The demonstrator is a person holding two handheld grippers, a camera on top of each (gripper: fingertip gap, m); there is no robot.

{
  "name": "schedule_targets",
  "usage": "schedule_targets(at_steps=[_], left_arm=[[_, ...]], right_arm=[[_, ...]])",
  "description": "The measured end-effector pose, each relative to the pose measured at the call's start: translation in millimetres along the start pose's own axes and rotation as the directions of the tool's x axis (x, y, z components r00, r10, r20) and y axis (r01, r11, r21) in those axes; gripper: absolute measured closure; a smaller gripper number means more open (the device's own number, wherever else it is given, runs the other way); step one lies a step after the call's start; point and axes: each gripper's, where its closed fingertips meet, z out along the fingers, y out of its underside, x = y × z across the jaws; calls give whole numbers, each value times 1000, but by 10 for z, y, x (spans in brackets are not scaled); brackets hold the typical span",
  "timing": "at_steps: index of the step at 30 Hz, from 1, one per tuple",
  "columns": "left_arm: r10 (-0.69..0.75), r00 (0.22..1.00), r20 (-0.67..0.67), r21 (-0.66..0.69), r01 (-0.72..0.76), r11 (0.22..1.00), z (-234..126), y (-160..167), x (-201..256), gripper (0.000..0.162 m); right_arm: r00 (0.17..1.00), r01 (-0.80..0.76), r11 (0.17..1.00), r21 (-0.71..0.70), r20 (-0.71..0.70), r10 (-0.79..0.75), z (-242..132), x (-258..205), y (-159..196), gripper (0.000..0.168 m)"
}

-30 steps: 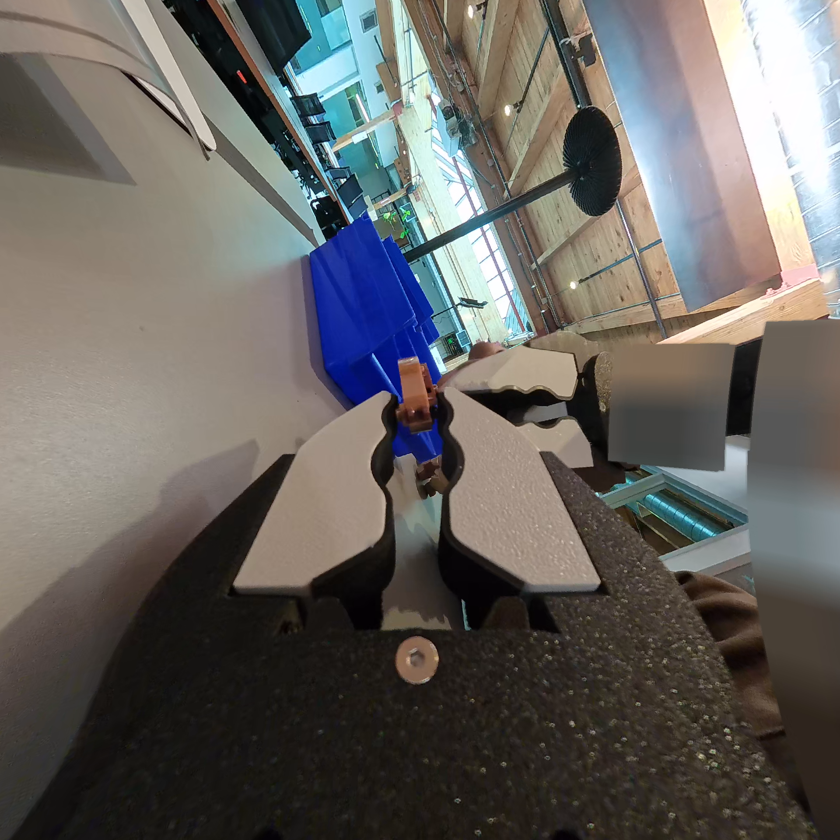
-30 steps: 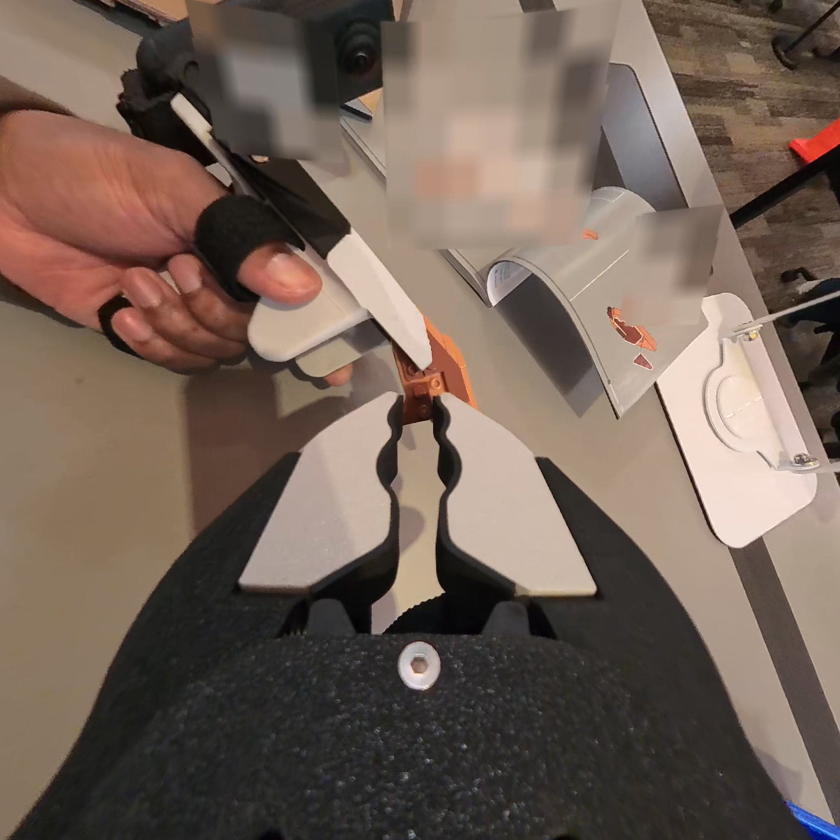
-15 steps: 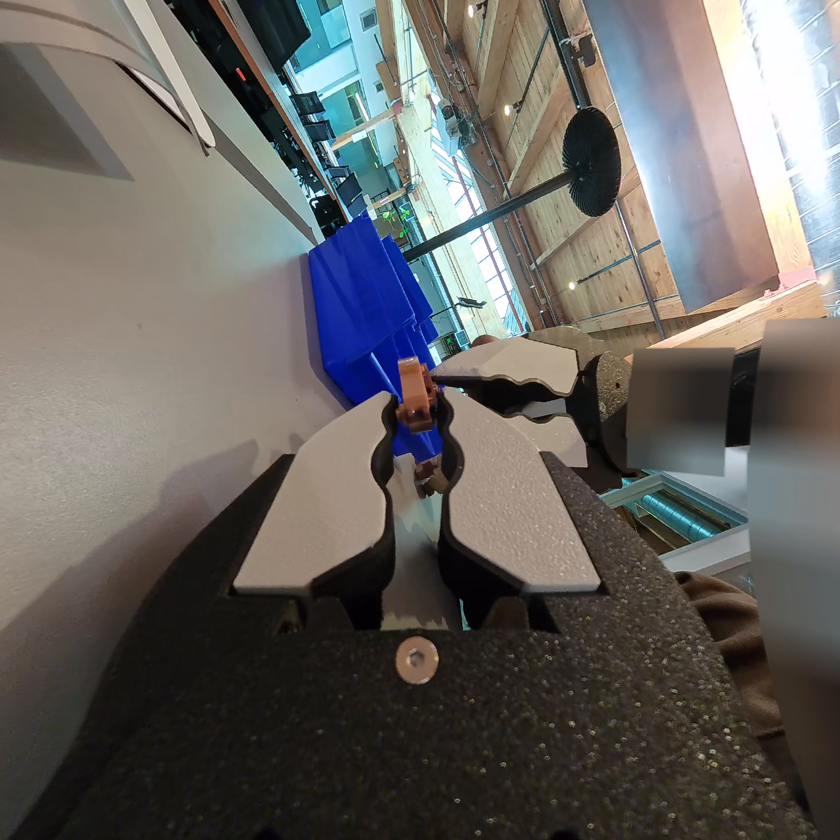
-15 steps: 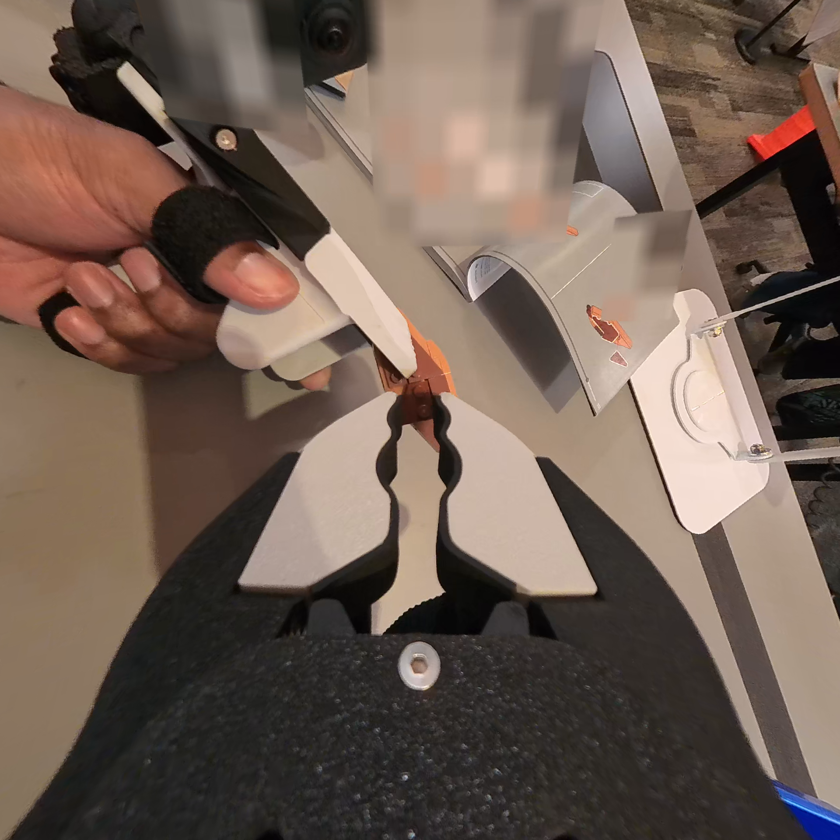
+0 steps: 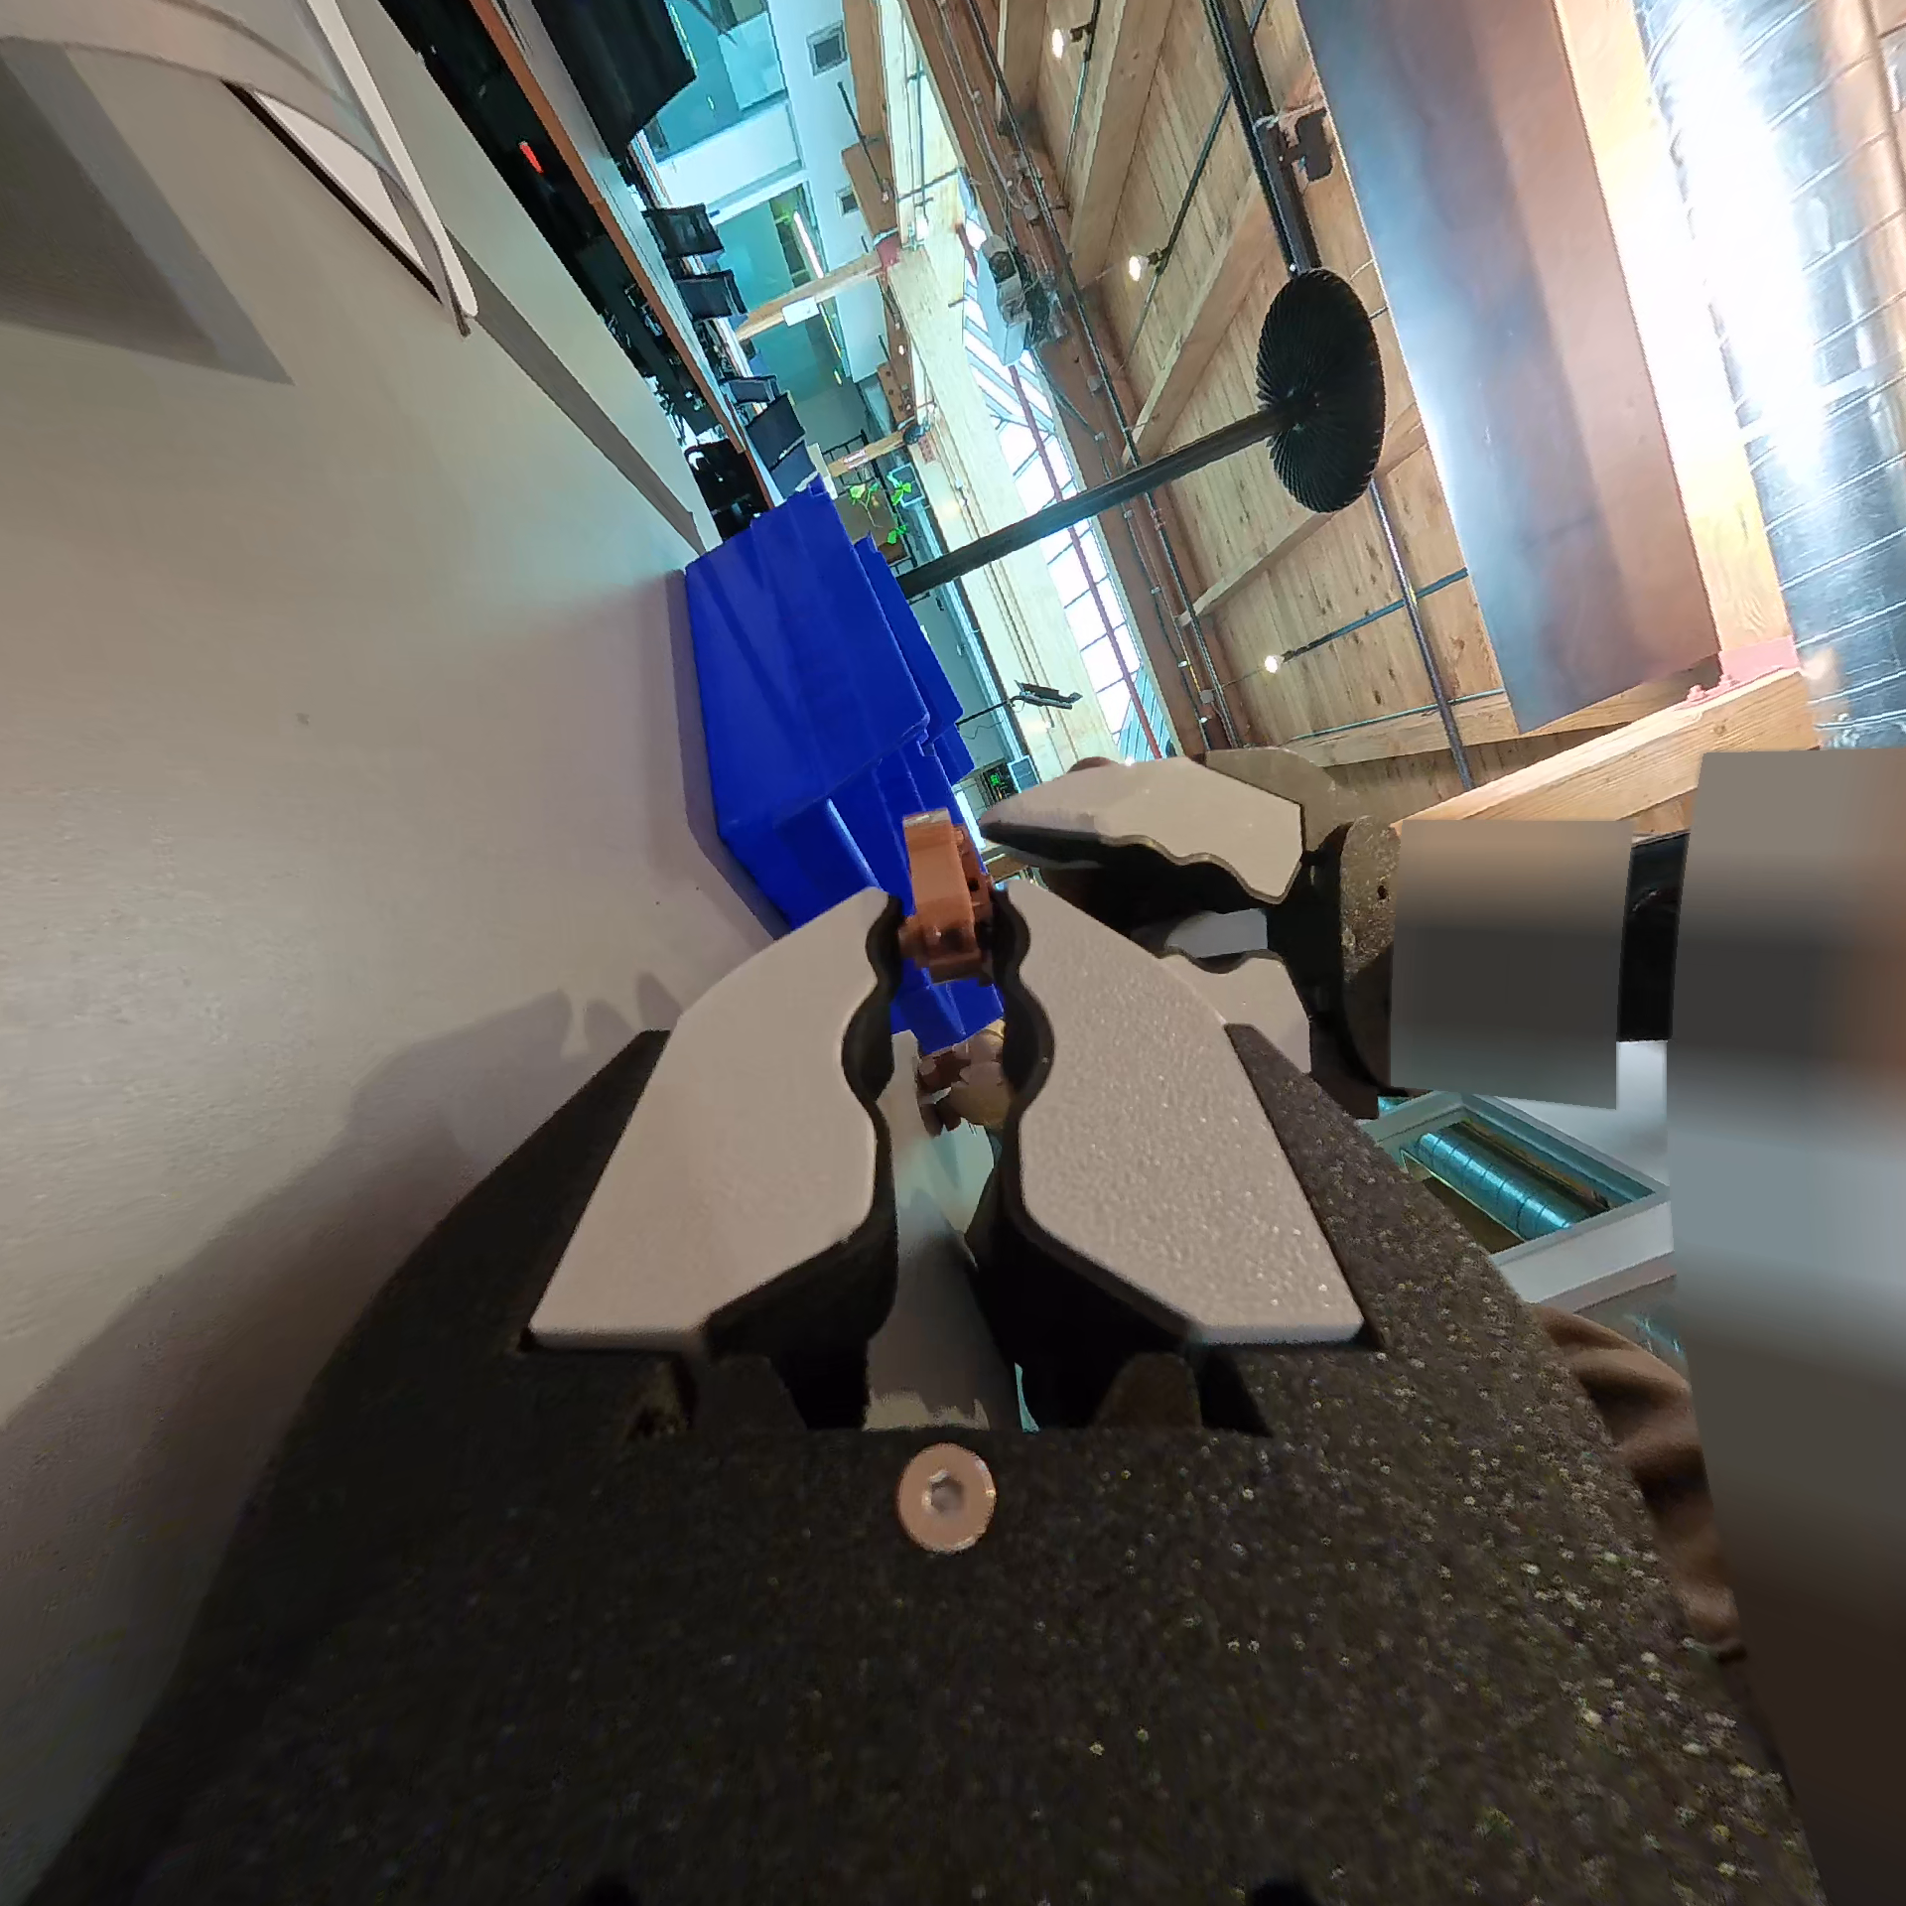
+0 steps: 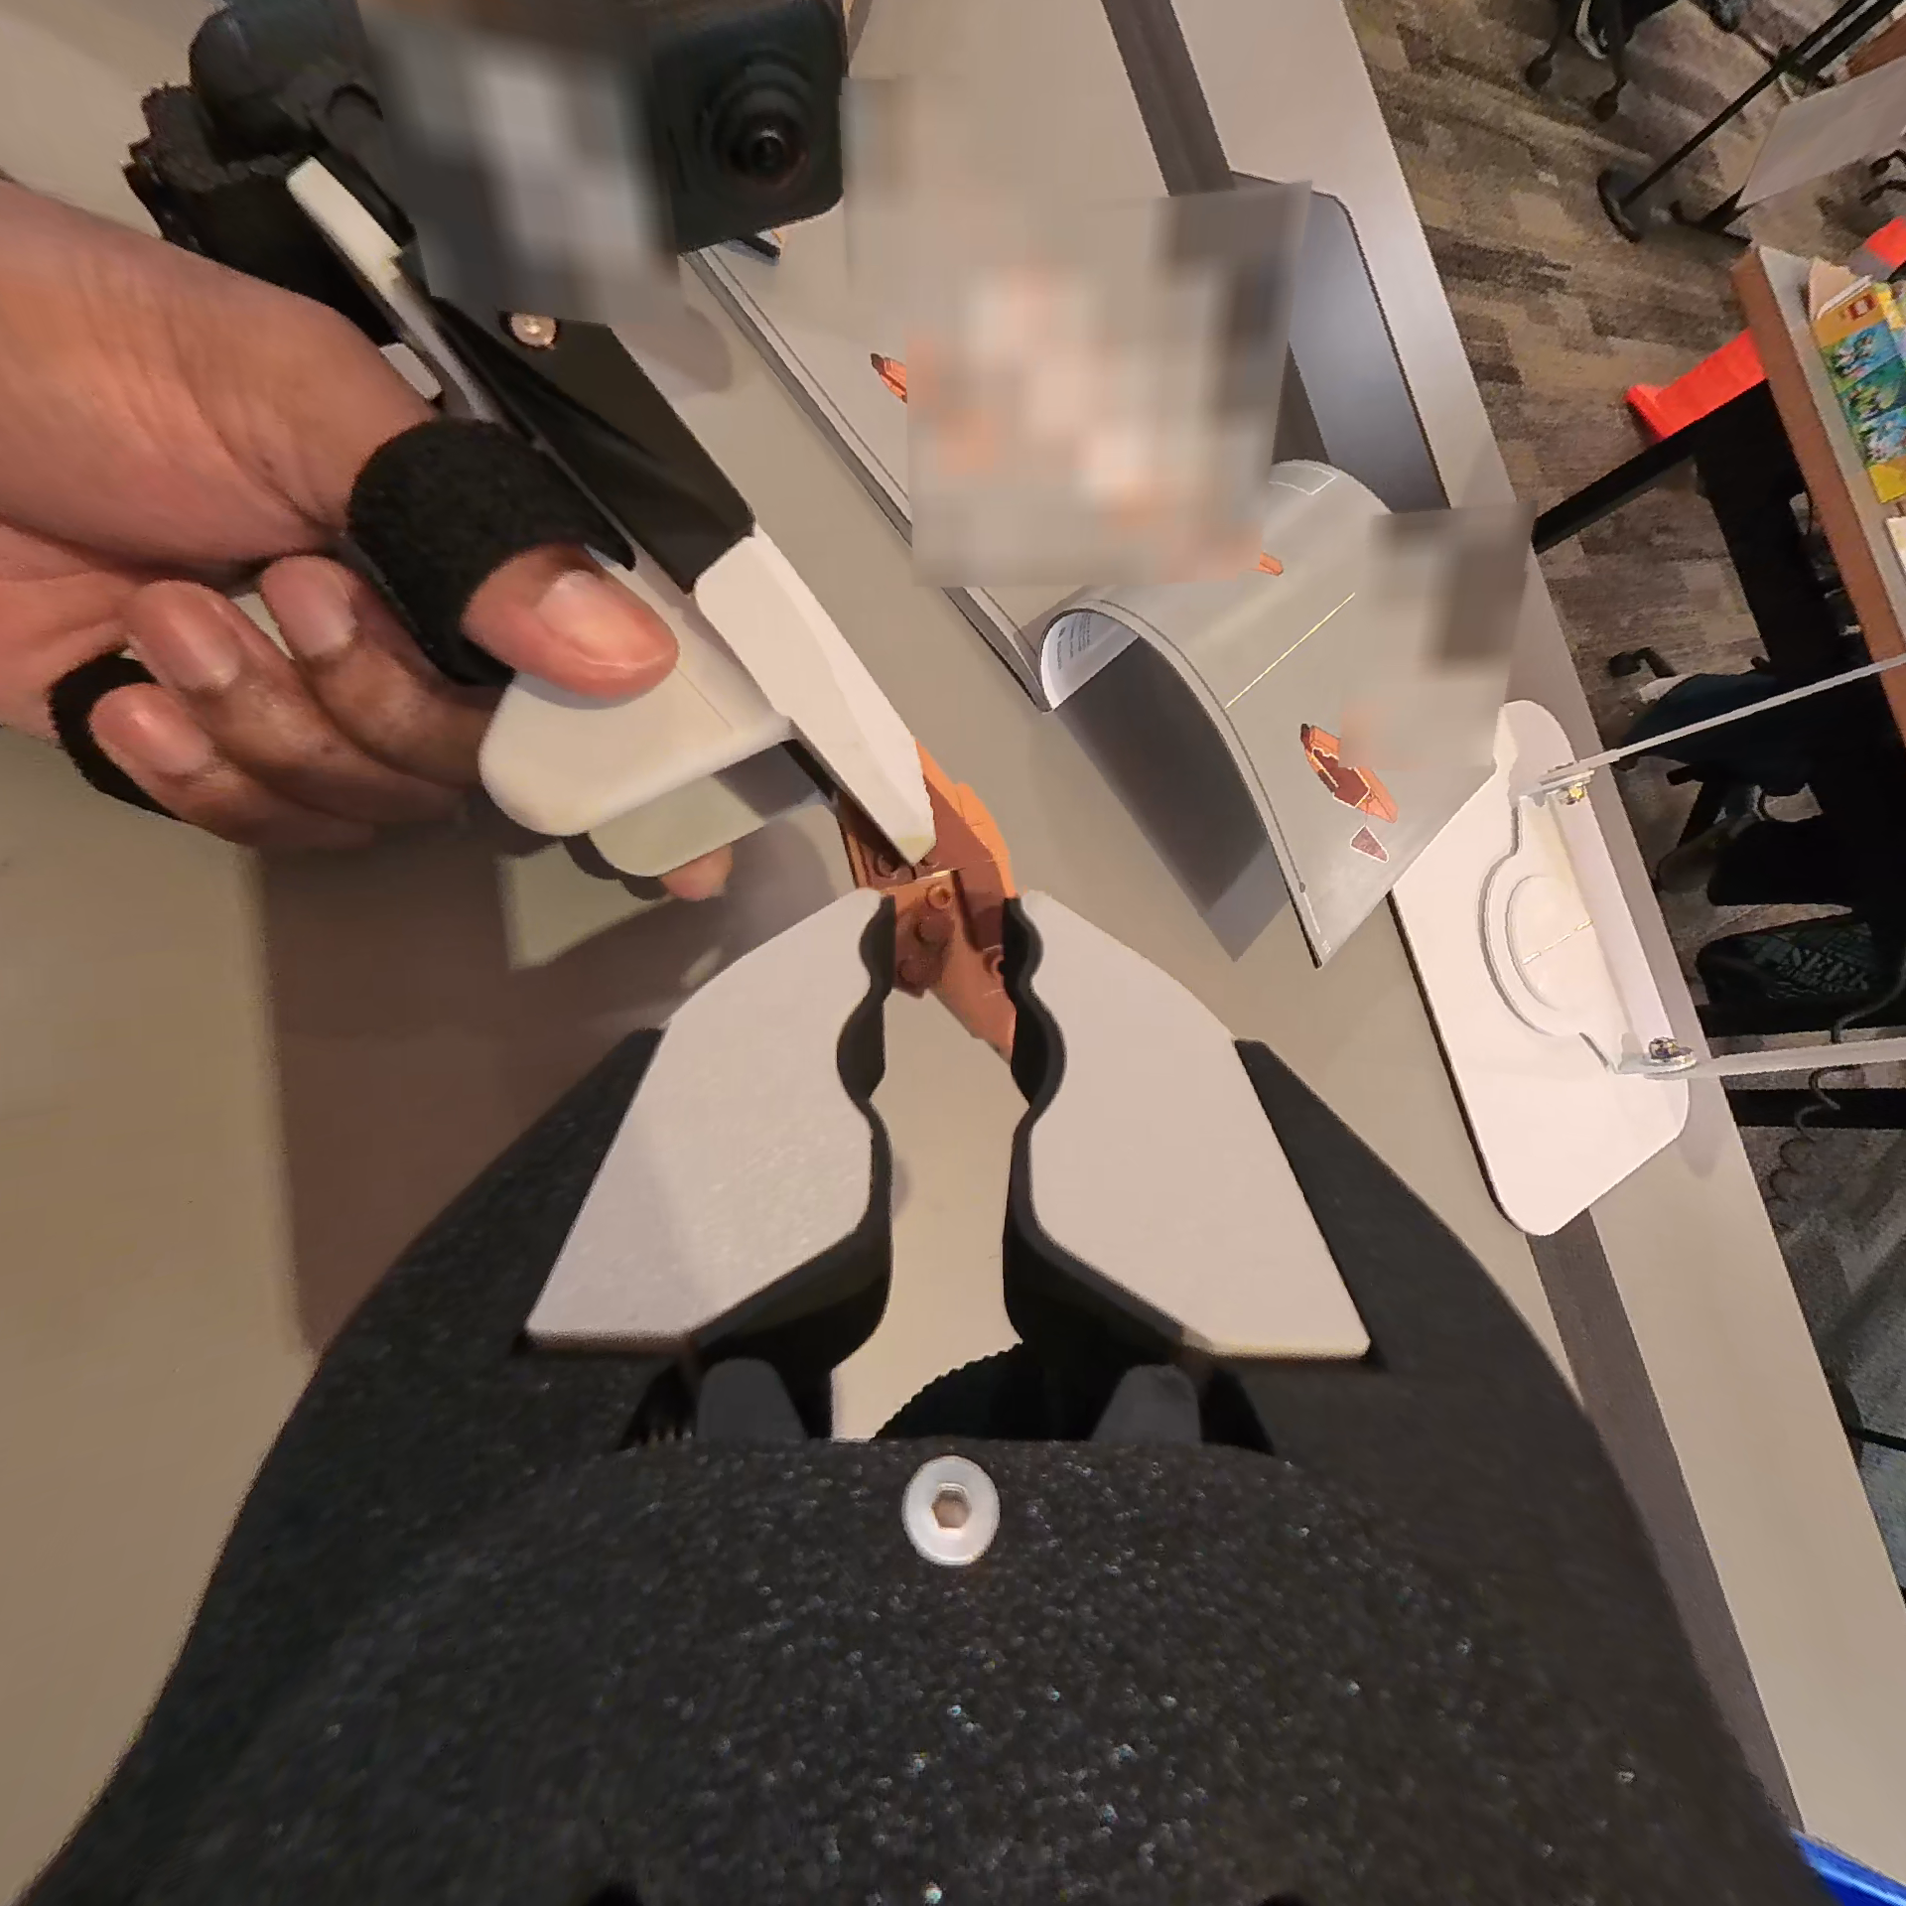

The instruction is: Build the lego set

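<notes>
Left wrist view: left gripper clamps brown lego piece (right gripper seemingly parted).

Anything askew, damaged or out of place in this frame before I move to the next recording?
Nothing stands out. Both grippers meet at the brown lego assembly: the left gripper is shut on it, while the right gripper looks opened around it. The instruction booklet arches on the table, unharmed.
</notes>
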Motion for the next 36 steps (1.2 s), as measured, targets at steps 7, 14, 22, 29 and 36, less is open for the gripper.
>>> schedule_targets(at_steps=[7,14,22,29,36], left_arm=[[-8,1000,-3,-4,8,1000,6,12,1,146],[-15,1000,-1,-1,15,1000,4,10,-6,146],[-25,1000,10,-16,25,1000,12,41,-20,146],[-37,999,14,-3,37,999,-3,18,-35,146],[-49,999,18,27,48,998,-23,-27,-51,146]], right_arm=[[1000,19,999,26,-13,-19,14,43,-4,149],[999,35,998,55,-14,-35,29,64,-13,149],[999,47,996,79,-8,-47,33,91,-6,149],[999,-30,989,145,-35,36,-73,198,-33,146],[967,-198,952,235,-110,229,-220,67,114,142]])
